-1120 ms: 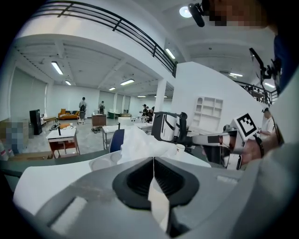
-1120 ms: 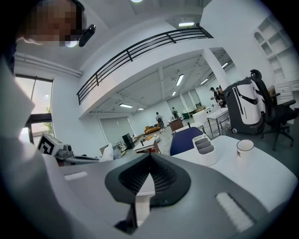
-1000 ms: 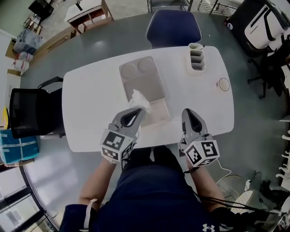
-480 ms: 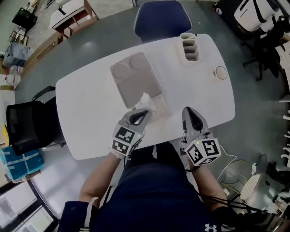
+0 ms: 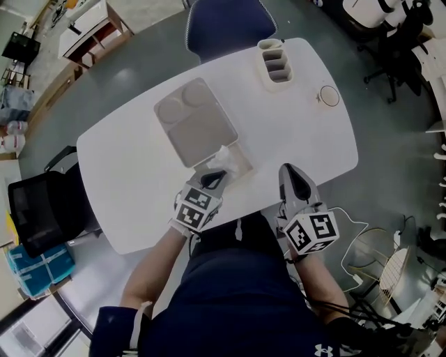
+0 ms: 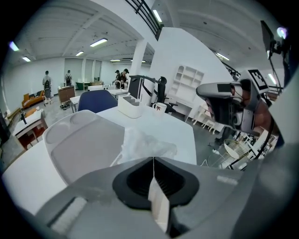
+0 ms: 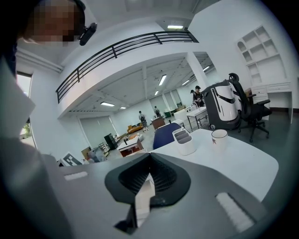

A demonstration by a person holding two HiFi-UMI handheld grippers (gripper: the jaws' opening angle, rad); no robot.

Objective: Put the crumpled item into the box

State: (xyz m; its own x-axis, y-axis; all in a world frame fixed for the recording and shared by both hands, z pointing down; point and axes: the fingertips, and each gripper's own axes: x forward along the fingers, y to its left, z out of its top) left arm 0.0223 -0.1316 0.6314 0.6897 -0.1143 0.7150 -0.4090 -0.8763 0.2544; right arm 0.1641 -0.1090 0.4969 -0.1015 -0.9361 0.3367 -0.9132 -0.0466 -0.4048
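- Two hand-held grippers show in the head view at the near edge of a white oval desk (image 5: 125, 174), and we see both with their jaws together.
- The left hand-held gripper (image 5: 214, 178) pinches a crumpled white tissue-like item (image 5: 221, 159) at its very tips. In the left gripper view the item (image 6: 142, 145) rises straight out of the closed jaw line.
- We place the item at the near corner of a grey compartment tray (image 5: 198, 129), over the left part of a pale shallow box (image 5: 242, 167) that lies just beside the tray. We cannot tell whether it touches the box.
- The right hand-held gripper (image 5: 288, 169) is to the right of the box and apart from it. Its own view shows the jaws meeting with nothing between them.
- At the far side of the desk we see a white slotted organiser (image 5: 274, 63), and a white cup (image 5: 329, 96) stands near it to the right.
- A dark blue chair (image 5: 226, 21) stands behind the desk.
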